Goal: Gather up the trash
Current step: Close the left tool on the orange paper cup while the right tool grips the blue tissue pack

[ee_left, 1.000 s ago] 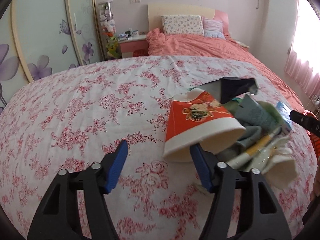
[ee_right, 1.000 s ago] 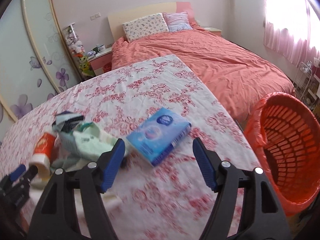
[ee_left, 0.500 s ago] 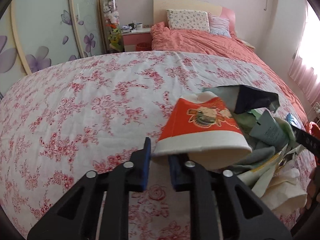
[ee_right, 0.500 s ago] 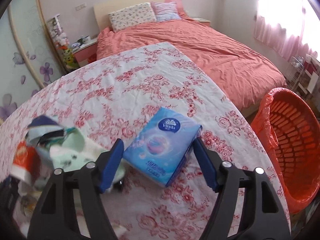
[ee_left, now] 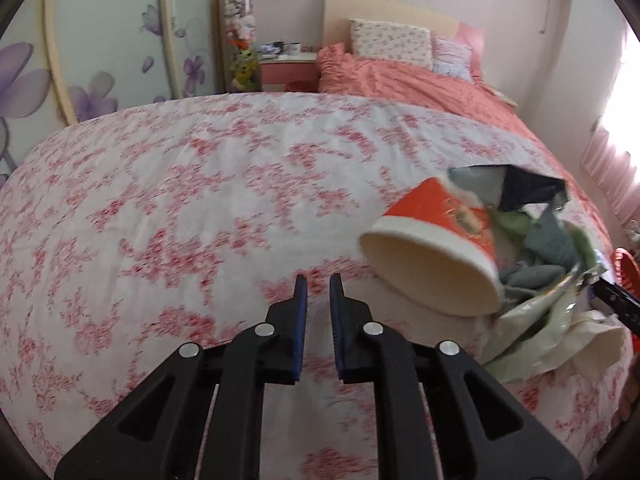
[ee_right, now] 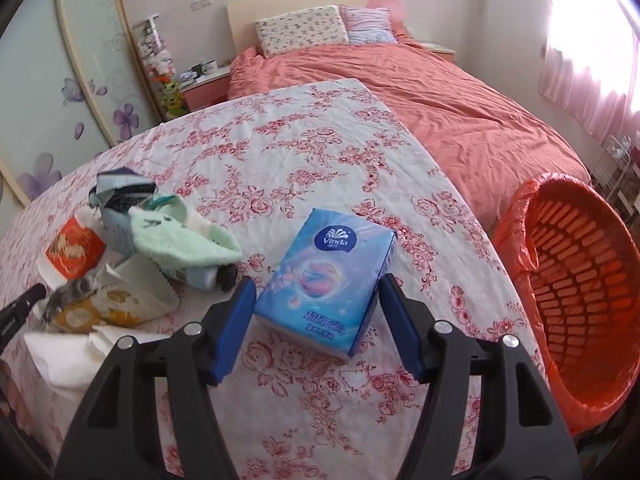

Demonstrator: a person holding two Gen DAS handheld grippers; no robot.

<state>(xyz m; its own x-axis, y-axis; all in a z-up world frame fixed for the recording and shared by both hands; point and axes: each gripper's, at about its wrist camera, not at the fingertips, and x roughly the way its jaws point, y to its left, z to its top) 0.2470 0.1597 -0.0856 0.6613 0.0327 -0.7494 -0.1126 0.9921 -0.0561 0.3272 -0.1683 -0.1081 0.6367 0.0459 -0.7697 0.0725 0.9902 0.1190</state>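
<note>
- left tool (ee_left: 318,284): your jaws, wide apart a second ago beside the paper cup (ee_left: 434,248), now stand nearly together with only a thin slit between the blue pads, and nothing is in it. half a second ago they closed at the cup's rim; now the cup lies on its side to the right of the tips, apart from them. judged a missed grasp: the cup is not yet collected.
- right tool (ee_right: 316,304): the jaws are closing around the blue tissue pack (ee_right: 332,276). a second ago the pack lay ahead of the tips; now it sits between the pads, a narrow gap showing on each side, so it is not yet gripped.
- trash pile (ee_right: 132,268): wrappers, a green cloth and white paper lie heaped on the table (ee_right: 320,140), left of the pack and touching the cup.
- edges and room: the table's right edge runs just beyond the pack; the orange basket (ee_right: 576,280) stands below and beside that edge, mouth open toward you. the cloth left of the cup is bare, giving room to re-approach.
</note>
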